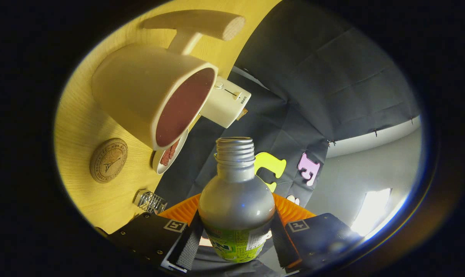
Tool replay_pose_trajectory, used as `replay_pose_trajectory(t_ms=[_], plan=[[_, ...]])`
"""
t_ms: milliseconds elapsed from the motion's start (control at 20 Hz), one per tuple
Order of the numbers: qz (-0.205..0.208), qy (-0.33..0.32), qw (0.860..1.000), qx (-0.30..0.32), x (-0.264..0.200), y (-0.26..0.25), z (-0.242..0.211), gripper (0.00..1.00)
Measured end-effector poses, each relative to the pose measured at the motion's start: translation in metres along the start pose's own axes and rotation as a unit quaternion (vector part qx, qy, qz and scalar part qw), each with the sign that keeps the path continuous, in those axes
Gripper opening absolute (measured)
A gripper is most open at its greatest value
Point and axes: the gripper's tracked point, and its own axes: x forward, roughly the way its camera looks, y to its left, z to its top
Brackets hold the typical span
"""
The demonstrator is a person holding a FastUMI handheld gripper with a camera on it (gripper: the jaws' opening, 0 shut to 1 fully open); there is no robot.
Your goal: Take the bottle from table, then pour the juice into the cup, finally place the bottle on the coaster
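In the gripper view the whole scene is tilted steeply. A pale wooden table (82, 115) rises beyond and to the left of the fingers, with the dark cloth wall of the booth behind it and a light grey room wall further right. On the table stands a cream cup (151, 92) with a wooden handle, its mouth turned toward the camera and its inside reddish brown. Just below it lies a small dish (170, 154), and behind it a white box-shaped appliance (226, 102), possibly a toaster. A round cork coaster (108, 160) lies bare on the wood, apart from the cup, and a small clear glass object (149, 201) sits nearer the fingers.

The gripper (236, 238) clamps the bottle (236, 200) between both fingers, pressing on its labelled body. The bottle's silver shoulder and uncapped threaded neck reach ahead of the fingers, the mouth just below the cup's rim.
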Motion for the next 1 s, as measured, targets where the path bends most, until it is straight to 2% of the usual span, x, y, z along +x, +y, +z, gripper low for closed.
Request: replay_pose_trajectory(t_ms=[200,400,700,850,1000], plan=[[-0.005,0.019,0.999,0.027,-0.002,0.001,-0.011,0.8],[-0.002,0.047,0.992,0.121,-0.003,0.005,-0.03,0.8],[-0.016,0.069,0.976,0.205,-0.012,0.001,-0.046,0.8],[-0.01,0.1,0.958,0.269,-0.011,0.007,-0.063,0.8],[0.004,0.133,0.927,0.349,-0.011,0.015,-0.079,0.8]])
